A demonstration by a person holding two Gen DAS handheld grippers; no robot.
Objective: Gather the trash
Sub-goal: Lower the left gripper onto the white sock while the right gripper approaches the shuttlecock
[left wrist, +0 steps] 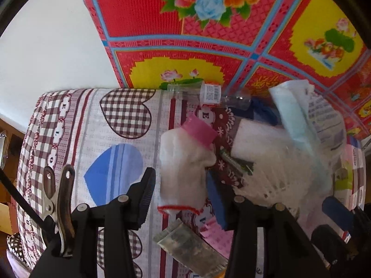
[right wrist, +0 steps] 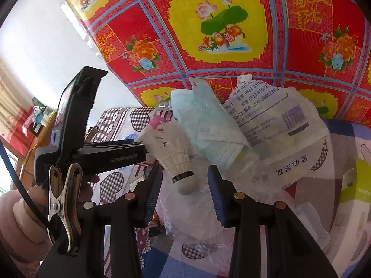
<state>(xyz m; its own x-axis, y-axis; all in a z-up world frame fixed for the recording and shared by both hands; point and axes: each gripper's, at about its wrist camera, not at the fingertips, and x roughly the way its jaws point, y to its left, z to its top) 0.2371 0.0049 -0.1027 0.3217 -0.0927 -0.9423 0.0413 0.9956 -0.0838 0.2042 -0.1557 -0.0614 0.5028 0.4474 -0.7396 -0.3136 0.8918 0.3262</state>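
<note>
Littered across a bed (left wrist: 111, 125) dressed in a sheet of checked hearts and stripes, with a red floral quilt (left wrist: 143, 11) rising behind: the trash awaiting collection. Hanging steeply over the sheet, the left tongs (left wrist: 180, 176), released and spread, framing a soft white wad (left wrist: 183, 159) edged in red thread without pressing on it. Perched on the wad's far end, a pink cap (left wrist: 200, 132). Farther back, at the foot of the quilt, a clear plastic bottle (left wrist: 208, 92) lying on its side, barcode label up. Nearest the camera, below the wad, a flattened grey-green sachet (left wrist: 192, 247). To the right, a heap of a shuttlecock (right wrist: 176, 155), a pale blue face mask (right wrist: 208, 127) and a printed plastic wrapper (right wrist: 278, 125), piled touching one another. Angled down at that heap, the right tongs (right wrist: 185, 169), standing partly apart with the shuttlecock's cork tip between them, clear of both pads, and crumpled clear film (right wrist: 192, 215) filling the gap beneath. Impossible to tell whether that film is pinched or merely lying there. Visible at the left of the right camera's view, the black body of the left tool.
</note>
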